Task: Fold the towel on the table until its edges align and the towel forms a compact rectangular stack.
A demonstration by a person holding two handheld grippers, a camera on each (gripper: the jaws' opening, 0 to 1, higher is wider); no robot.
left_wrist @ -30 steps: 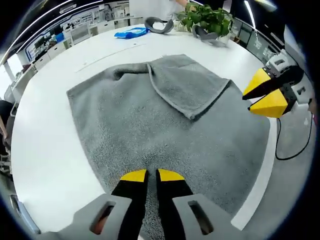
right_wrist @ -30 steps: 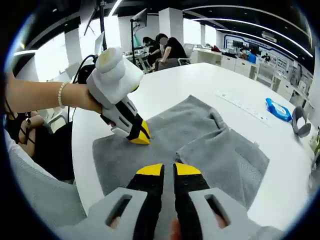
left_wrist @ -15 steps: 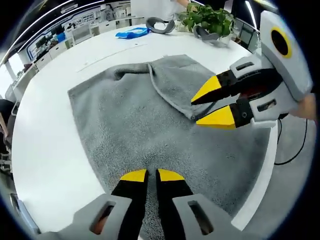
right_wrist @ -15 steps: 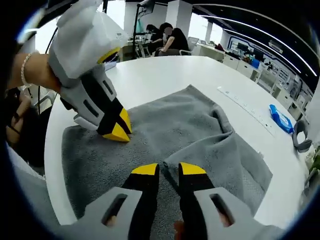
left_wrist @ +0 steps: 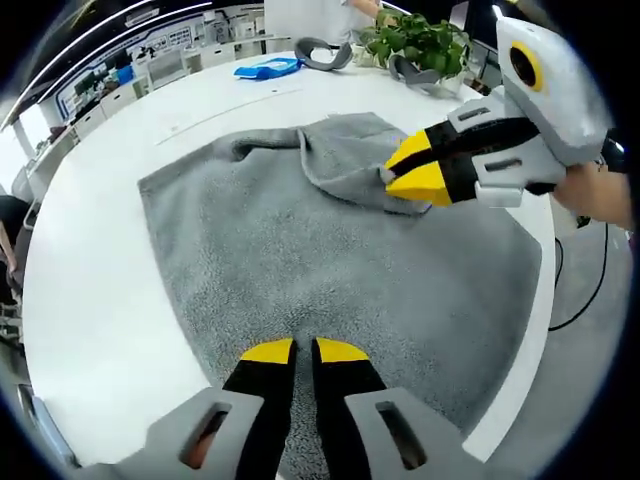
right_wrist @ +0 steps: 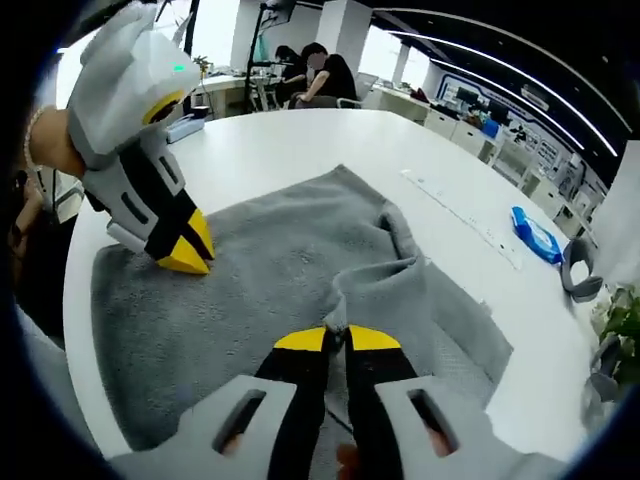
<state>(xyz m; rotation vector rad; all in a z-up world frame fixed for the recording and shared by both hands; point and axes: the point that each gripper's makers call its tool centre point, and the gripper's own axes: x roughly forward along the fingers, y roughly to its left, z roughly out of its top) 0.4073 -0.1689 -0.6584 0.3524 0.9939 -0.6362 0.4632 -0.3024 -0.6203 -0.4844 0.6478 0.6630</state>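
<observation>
Right claw [right_wrist: 336, 338] clamped; left claw [left_wrist: 292, 350] clamped, low.

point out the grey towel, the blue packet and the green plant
grey terry towel [left_wrist: 330, 270], left gripper view, on its flat middle
blue plastic packet [left_wrist: 264, 67], left gripper view, on its centre
green leafy potted plant [left_wrist: 415, 38], left gripper view, on its leaves

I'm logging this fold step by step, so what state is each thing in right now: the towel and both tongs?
Towel: spread on the white table, one corner flap folded over, not yet a compact stack.
Folded flap: lifted at its corner, pinched.
Right tongs: shut on the flap's corner.
Left tongs: shut, tips down on the towel's near part; whether they pinch cloth is unclear.
</observation>
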